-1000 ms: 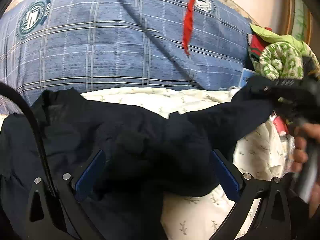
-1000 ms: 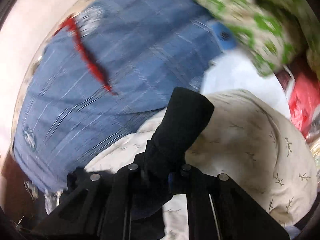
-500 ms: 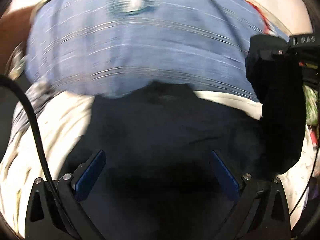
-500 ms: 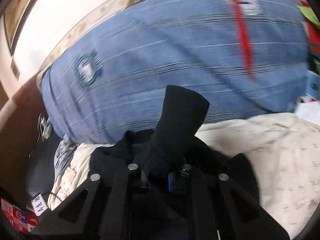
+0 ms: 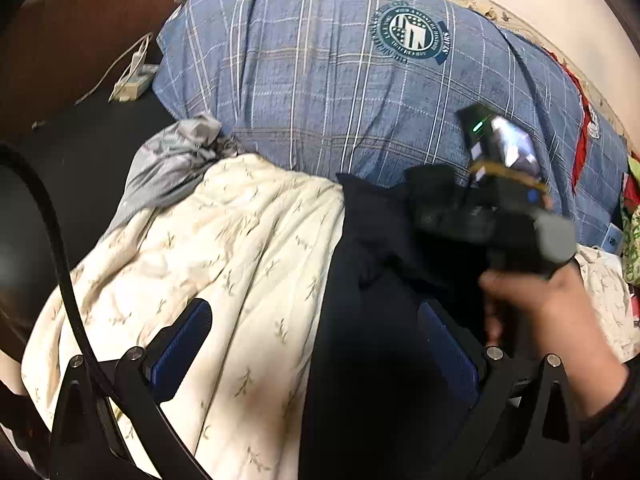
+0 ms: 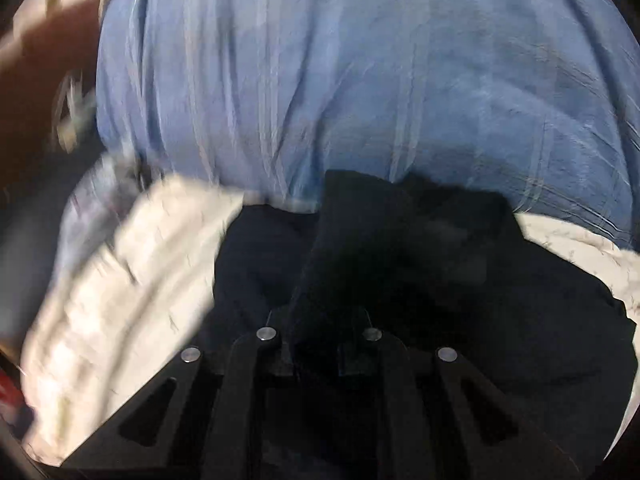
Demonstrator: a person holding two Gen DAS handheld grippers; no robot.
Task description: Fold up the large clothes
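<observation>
Both tools shifted; one black garment (image 5: 380, 320)

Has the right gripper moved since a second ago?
Yes. In the left wrist view the right gripper, shut on the black garment, has swung in from the right edge toward the crest on the blue plaid bedding.

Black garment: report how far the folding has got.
Done: the black garment lies on the cream quilt, one part already brought over. In hand: the right hand-held gripper is shut on a fold of it; the left hand-held gripper is open above it. Left: laying that fold down and squaring up.
</observation>
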